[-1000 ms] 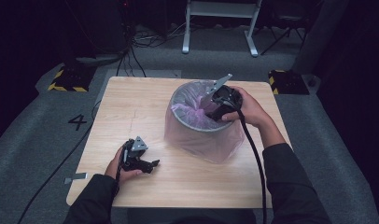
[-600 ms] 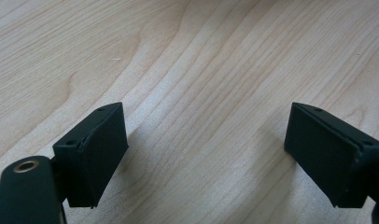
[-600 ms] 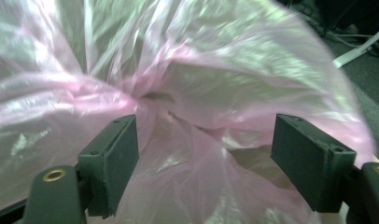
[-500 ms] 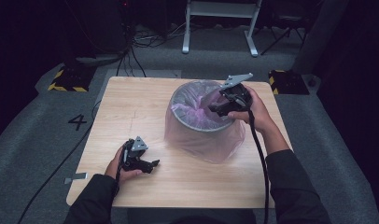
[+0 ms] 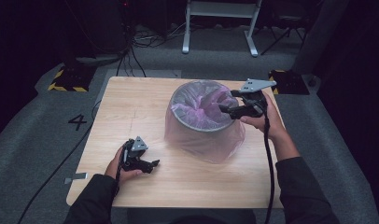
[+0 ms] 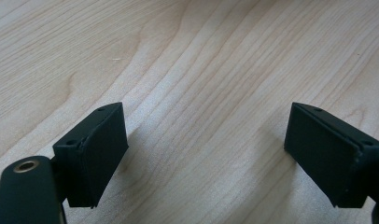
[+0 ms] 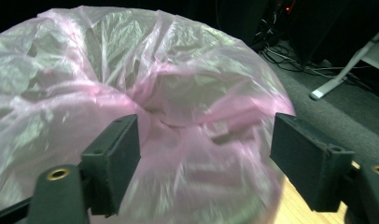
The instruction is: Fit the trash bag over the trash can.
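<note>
While the bin stands mid-table with the pink bag pulled over its rim | right gripper is held at the bin's right rim, jaws wide open, nothing gripped | left gripper is rested left of the bin, jaws wide, empty | step judged: bag being fitted | next: bag edge must be pinched and tugged down.
</note>
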Demonstrator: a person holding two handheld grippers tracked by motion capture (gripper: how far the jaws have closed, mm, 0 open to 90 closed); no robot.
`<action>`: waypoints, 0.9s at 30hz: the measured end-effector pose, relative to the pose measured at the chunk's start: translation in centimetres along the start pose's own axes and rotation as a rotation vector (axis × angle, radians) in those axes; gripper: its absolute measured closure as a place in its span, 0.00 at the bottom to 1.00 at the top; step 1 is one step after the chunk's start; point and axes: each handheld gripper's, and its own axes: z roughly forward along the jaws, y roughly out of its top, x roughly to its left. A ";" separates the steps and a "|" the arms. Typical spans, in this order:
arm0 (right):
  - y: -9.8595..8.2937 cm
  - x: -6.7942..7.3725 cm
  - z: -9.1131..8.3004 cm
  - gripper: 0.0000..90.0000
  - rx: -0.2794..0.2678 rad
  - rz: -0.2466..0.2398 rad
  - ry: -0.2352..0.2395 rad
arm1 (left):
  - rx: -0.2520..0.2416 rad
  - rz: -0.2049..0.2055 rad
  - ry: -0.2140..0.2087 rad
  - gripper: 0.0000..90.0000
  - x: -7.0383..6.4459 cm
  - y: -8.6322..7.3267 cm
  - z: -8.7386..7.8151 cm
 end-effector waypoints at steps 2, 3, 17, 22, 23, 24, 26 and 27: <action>-0.5 -0.1 -0.7 0.26 -0.008 -0.002 -0.004 | 0.000 -0.001 0.000 0.14 0.0 0.0 0.0; -0.7 -0.1 -1.0 0.25 -0.006 -0.003 -0.008 | 0.000 0.000 0.000 0.14 0.0 0.0 0.0; -4.0 -0.8 -4.2 0.23 -0.071 0.027 -0.038 | 0.000 0.000 0.000 0.14 0.0 0.0 0.0; -4.8 -0.6 -4.8 0.23 -0.062 0.021 -0.034 | 0.000 0.000 0.000 0.15 0.0 0.0 0.0; -5.0 -0.5 -4.8 0.23 -0.057 0.018 -0.037 | 0.000 0.000 0.000 0.14 0.0 0.0 0.0; -5.3 -0.5 -4.8 0.23 -0.052 0.016 -0.039 | 0.000 -0.001 0.000 0.14 0.0 0.0 0.0; -5.8 -0.3 -4.8 0.23 -0.037 0.019 -0.036 | 0.000 0.000 0.000 0.14 0.0 0.0 0.0; -6.1 -0.2 -4.7 0.23 -0.027 0.019 -0.031 | 0.000 -0.001 0.000 0.14 0.0 0.0 0.0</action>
